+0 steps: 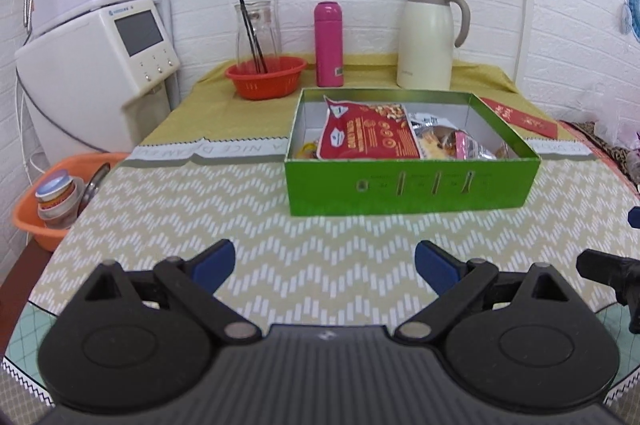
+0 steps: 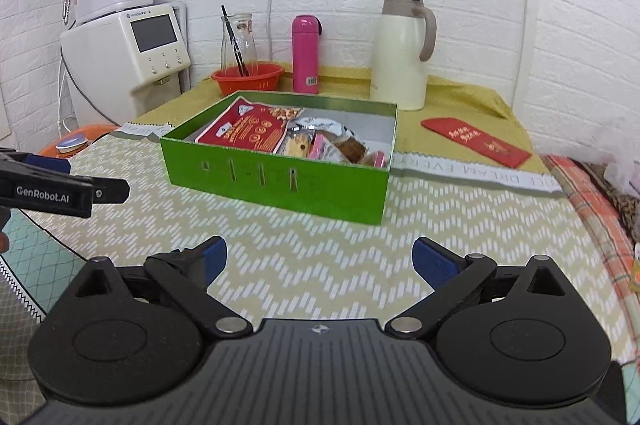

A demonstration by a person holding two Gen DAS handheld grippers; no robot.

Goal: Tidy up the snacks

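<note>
A green box (image 1: 408, 189) (image 2: 280, 185) stands on the patterned table, holding a red nut packet (image 1: 366, 135) (image 2: 248, 129) and several smaller wrapped snacks (image 1: 448, 141) (image 2: 332, 143). My left gripper (image 1: 325, 263) is open and empty, hovering over the table a little short of the box's front wall. In the right wrist view my right gripper (image 2: 319, 259) is open and empty too, near the box's right front corner. The left gripper's side shows at the left edge (image 2: 60, 189) of the right wrist view.
Behind the box stand a cream thermos jug (image 1: 428, 37) (image 2: 400, 53), a pink flask (image 1: 329, 45) (image 2: 306, 55), and a red bowl (image 1: 266, 77) (image 2: 248, 77) with a glass jar. A red envelope (image 2: 476, 141) lies right. A water dispenser (image 1: 96, 65) stands left, above an orange basin (image 1: 52, 201).
</note>
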